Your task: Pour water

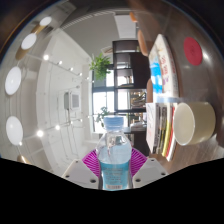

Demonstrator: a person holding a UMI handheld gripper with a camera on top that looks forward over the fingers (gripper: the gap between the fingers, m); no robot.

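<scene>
A clear plastic water bottle with a blue label and a pale cap stands upright between my fingers. My gripper is shut on the bottle, with the magenta pads pressed against both of its sides. The bottle is held up in the air, its cap level with the far room. A cream-coloured cup shows to the right of the bottle, its open mouth turned toward me. I cannot tell how much water is in the bottle.
A shelf unit with books and coloured items rises at the right behind the cup. A potted plant sits on a far dark cabinet. A white wall with round ceiling lights curves at the left.
</scene>
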